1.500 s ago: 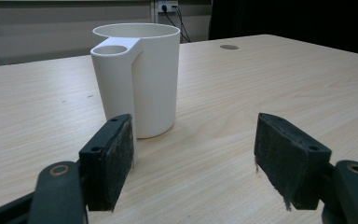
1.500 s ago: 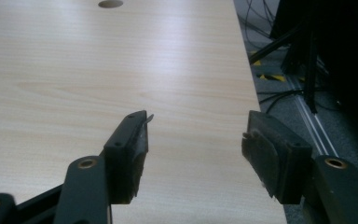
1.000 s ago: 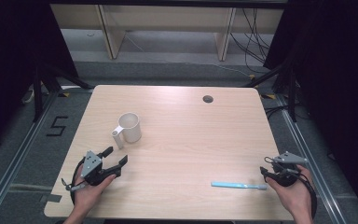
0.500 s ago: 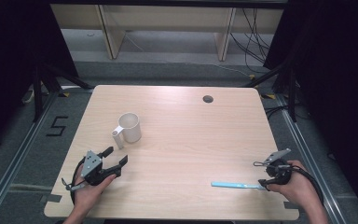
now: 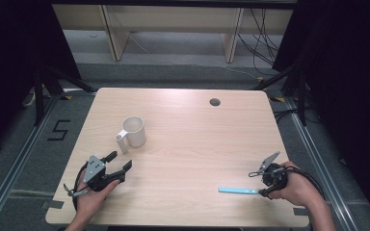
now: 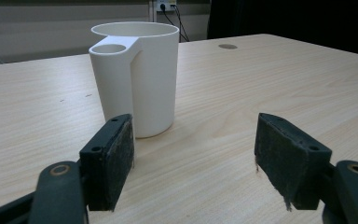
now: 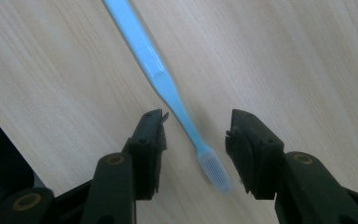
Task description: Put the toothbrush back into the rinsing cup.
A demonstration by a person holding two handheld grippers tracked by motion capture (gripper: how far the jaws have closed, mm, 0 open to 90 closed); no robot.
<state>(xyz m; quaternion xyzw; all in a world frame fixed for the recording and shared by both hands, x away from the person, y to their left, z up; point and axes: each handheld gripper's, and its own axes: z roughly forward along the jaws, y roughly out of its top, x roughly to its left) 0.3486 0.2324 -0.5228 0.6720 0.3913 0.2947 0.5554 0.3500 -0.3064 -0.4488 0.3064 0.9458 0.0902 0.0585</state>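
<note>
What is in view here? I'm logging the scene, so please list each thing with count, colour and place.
Light wooden table: one, pale wood, centre of the high view.
White ceramic mug with a tubular handle: one, white, upright on the table's left half, ahead of the left gripper.
Light blue plastic toothbrush: one, light blue, flat near the table's front right edge, its bristle end between the right gripper's jaws.
Round cable hole: one, dark, far right part of the tabletop.
Left gripper: one, black, front left, jaws open, empty.
Right gripper: one, black, front right, jaws open, just been closing around the toothbrush, pads not touching it.
</note>
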